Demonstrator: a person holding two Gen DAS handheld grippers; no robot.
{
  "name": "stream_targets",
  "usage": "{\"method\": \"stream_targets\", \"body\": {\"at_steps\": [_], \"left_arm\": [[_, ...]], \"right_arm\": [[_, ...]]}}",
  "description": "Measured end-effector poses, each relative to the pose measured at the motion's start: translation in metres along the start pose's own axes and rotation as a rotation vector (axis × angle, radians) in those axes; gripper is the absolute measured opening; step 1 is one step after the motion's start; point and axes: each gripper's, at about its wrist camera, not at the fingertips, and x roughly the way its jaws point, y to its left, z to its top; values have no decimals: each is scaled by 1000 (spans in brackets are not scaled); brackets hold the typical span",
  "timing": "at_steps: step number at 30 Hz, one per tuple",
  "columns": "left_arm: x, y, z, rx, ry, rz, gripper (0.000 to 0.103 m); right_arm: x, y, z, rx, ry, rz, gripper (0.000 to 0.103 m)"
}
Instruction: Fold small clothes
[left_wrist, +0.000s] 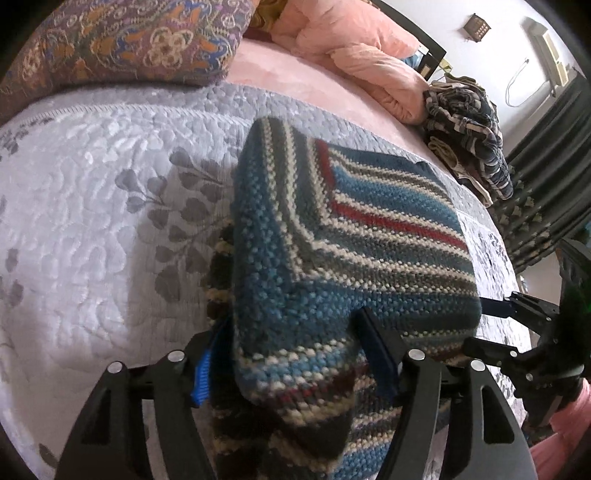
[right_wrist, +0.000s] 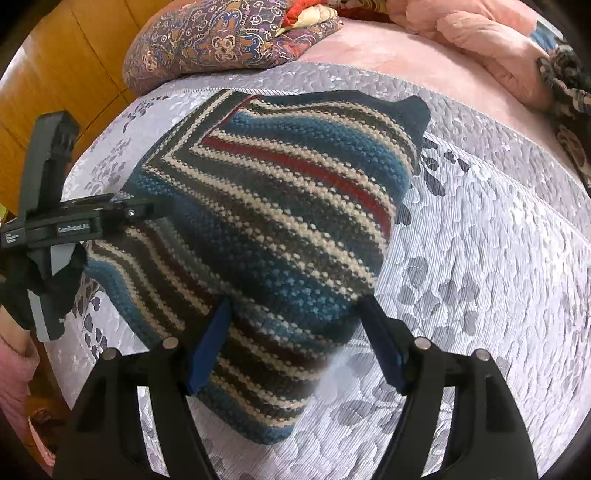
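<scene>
A striped knit garment (left_wrist: 351, 229) in blue, cream, grey and red lies folded over itself on the grey quilted bedspread (left_wrist: 92, 184). My left gripper (left_wrist: 291, 321) is open, its blue-padded fingers wide apart on either side of the garment's near folded edge. In the right wrist view the same garment (right_wrist: 288, 192) bulges up between the spread fingers of my right gripper (right_wrist: 295, 301), also open. Each gripper shows in the other's view: the right gripper (left_wrist: 487, 328) at the garment's right corner, the left gripper (right_wrist: 155, 210) at its left edge.
A paisley pillow (left_wrist: 122, 40) and a bunched pink blanket (left_wrist: 362, 51) lie at the head of the bed. A pile of dark patterned clothes (left_wrist: 465, 125) sits at the bed's right edge. Wooden panelling (right_wrist: 55, 74) stands on the left. A pink sleeve (right_wrist: 14, 369) shows.
</scene>
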Motion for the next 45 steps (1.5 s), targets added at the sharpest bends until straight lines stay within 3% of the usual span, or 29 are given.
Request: {"method": "stream_targets", "body": {"at_steps": [6,12,20,26,29,33,38,40,42,45], "left_arm": [[-10,0,-3,0,-20,-6,70],[-25,-5,9,17,-51,-1,70],[-2,0,33,40,13,50,72],[12,17,38,-5,47,-38,76],[24,28,37,-74,97,-128,77],[36,38,35,-103,120,-187,85],[40,31,33,-63,128,-212,91],[42,22,30,-44,152,-274,91],[46,14,28,7,151,-236,93],[47,21,28,-24,136,-263,90]], "right_arm": [[0,3,-2,-6,-5,-9,73],[-8,-8,4,47,-11,49,71],[-9,-44,19,179,2,154,77],[7,-71,20,276,32,271,80],[11,-78,20,305,41,322,81],[22,-80,21,327,48,373,86],[43,-83,23,389,65,470,92],[46,-81,24,391,62,479,93],[51,-77,27,382,59,483,95],[62,-75,28,406,67,521,96]]}}
